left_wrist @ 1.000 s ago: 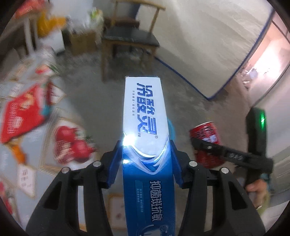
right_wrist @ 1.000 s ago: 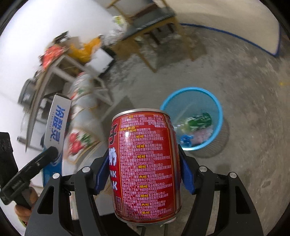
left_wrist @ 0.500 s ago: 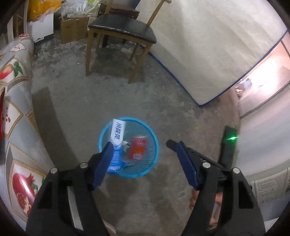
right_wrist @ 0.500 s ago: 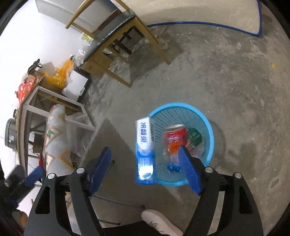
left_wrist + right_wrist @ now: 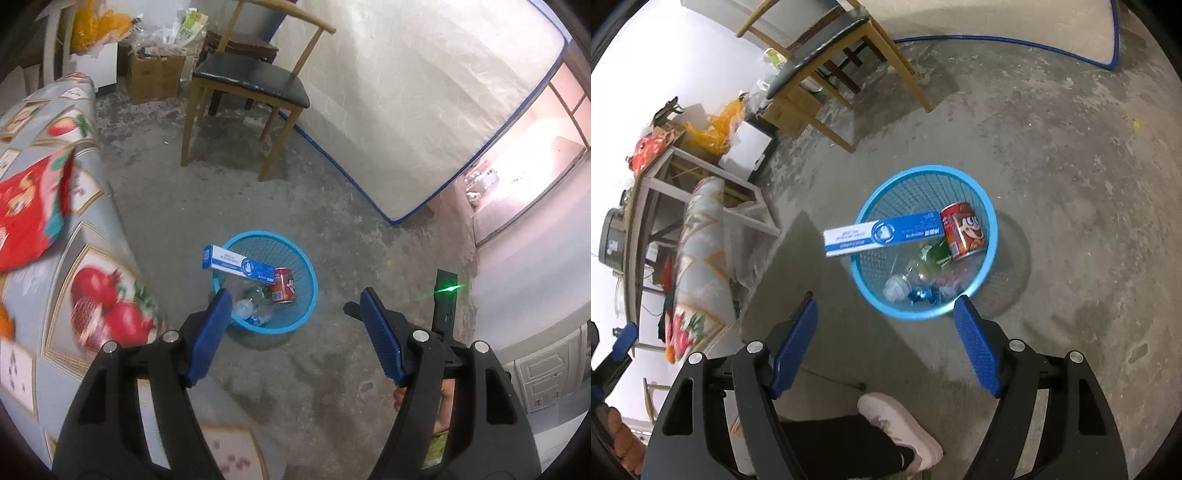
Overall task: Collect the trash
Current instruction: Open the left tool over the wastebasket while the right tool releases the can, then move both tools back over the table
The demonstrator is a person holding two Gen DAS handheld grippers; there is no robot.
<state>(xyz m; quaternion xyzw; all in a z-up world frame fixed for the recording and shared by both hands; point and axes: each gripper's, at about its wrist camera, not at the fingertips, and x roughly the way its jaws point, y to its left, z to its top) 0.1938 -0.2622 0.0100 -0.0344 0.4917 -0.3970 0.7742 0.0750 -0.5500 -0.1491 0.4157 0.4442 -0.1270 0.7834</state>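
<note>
Gaping wide and empty, left gripper and right gripper fingers hang above the basket.

Blue toothpaste box leans across bin rim beside red can.

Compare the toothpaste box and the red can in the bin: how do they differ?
Shape: the toothpaste box is long, flat-sided and blue and white; the red can is a short cylinder.
Containment: the box lies across the rim of the blue basket, one end sticking out over the floor; the can sits wholly inside.
Pose: the box lies near level; the can leans against the wall.
Shared: neither is gripped.
</note>
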